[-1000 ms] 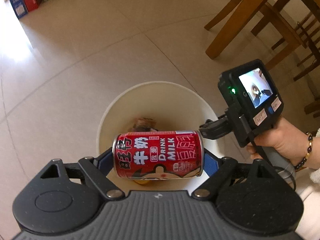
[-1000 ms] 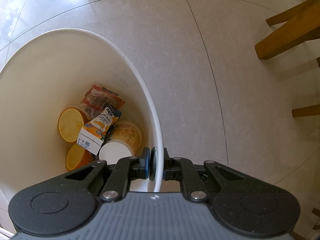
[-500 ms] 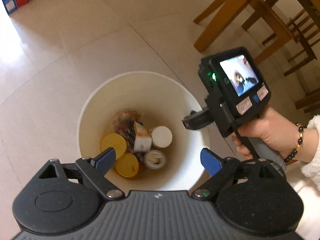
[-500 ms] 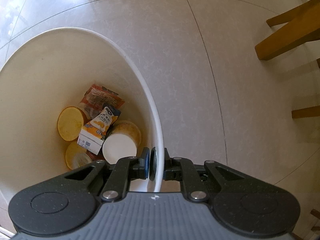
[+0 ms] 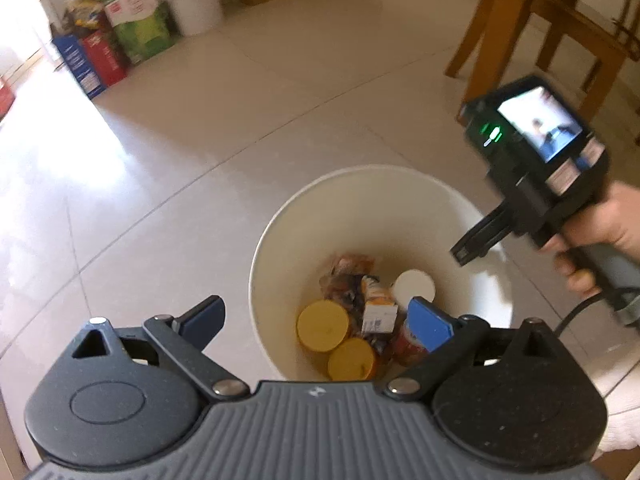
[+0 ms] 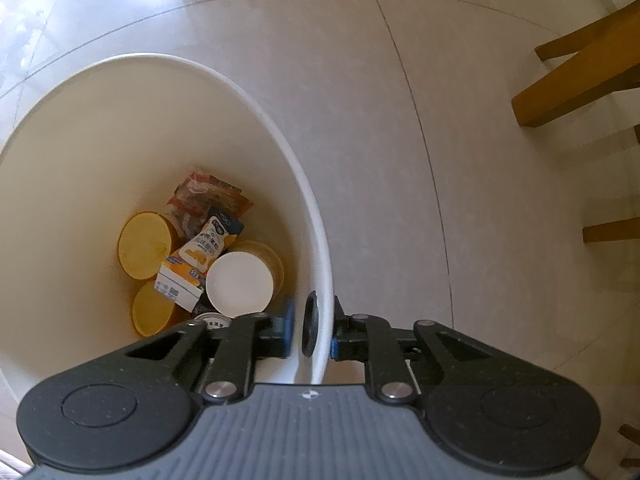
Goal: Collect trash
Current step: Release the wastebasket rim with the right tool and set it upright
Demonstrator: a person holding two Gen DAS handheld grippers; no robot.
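Note:
The white bin [image 5: 362,172] stands on the tiled floor and holds yellow lids [image 5: 322,326], a white lid [image 5: 414,286], a small carton [image 5: 376,312], wrappers and a red milk-drink can [image 5: 402,346]. My left gripper [image 5: 316,312] hangs open and empty above the bin's near side. In the right wrist view my right gripper [image 6: 312,332] straddles the bin's rim [image 6: 326,280] with its jaws slightly parted; the inner pad stands just off the wall. The can's silver end [image 6: 214,322] peeks out beside the carton [image 6: 188,276]. A hand holds the right gripper [image 5: 464,250].
Wooden chair and table legs [image 5: 492,24] stand at the far right, seen also as chair legs [image 6: 576,84]. Cardboard boxes [image 5: 136,20] and a white bucket [image 5: 196,4] line the far wall. Bare tile floor [image 5: 200,128] lies all around the bin.
My left gripper opened and let go of the red can, which now lies in the bin. The left view has tilted up and shifted left. My right gripper's jaws have eased apart at the rim.

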